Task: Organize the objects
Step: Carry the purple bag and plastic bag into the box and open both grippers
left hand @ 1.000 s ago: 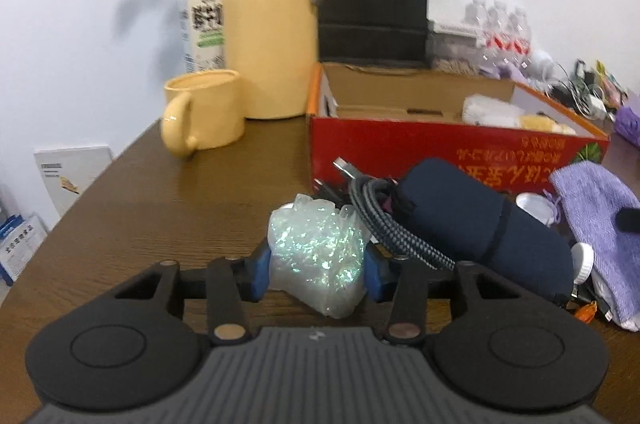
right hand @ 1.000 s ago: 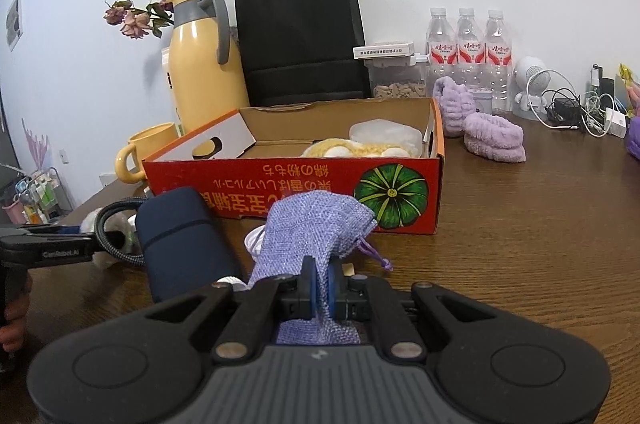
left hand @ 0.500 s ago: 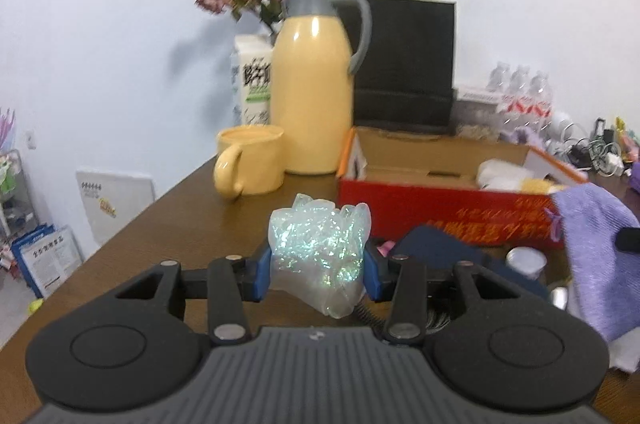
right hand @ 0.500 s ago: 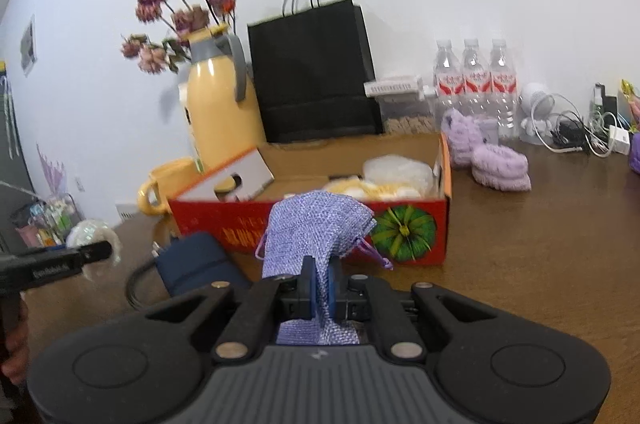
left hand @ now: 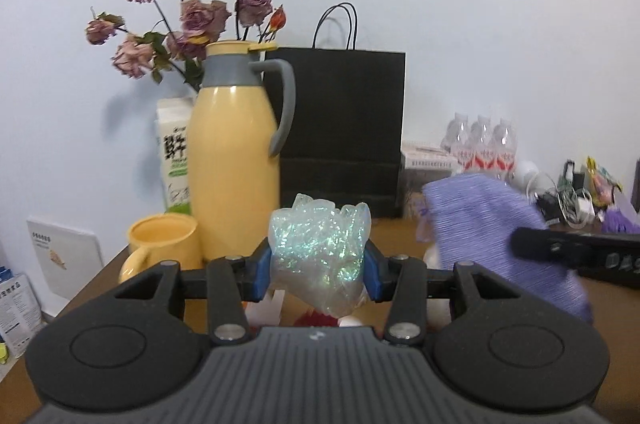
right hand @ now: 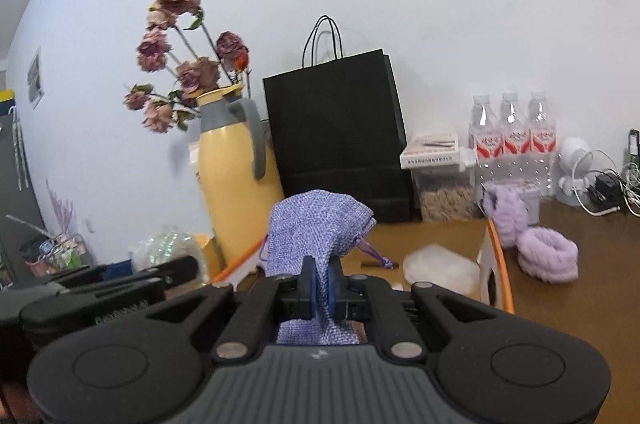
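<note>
My left gripper [left hand: 318, 266] is shut on a crumpled iridescent plastic bag [left hand: 318, 256] and holds it up in the air. My right gripper [right hand: 320, 282] is shut on a purple knit drawstring pouch [right hand: 316, 224], held above the open cardboard box [right hand: 494, 260]. In the left wrist view the pouch [left hand: 492, 224] and the right gripper's finger [left hand: 576, 250] show at the right. In the right wrist view the left gripper [right hand: 108, 288] with its bag [right hand: 168, 248] is at the lower left. A white plastic packet [right hand: 440, 270] lies inside the box.
A yellow thermos jug [left hand: 232, 160] with dried roses, a yellow mug [left hand: 162, 244], a milk carton [left hand: 174, 160] and a black paper bag [left hand: 340, 132] stand at the back. Water bottles [right hand: 512, 140], purple scrunchies [right hand: 548, 260] and cables [right hand: 608, 188] are at the right.
Both grippers have risen from the table with their loads and moved toward the box. The dark blue case and cable on the table have dropped out of view.
</note>
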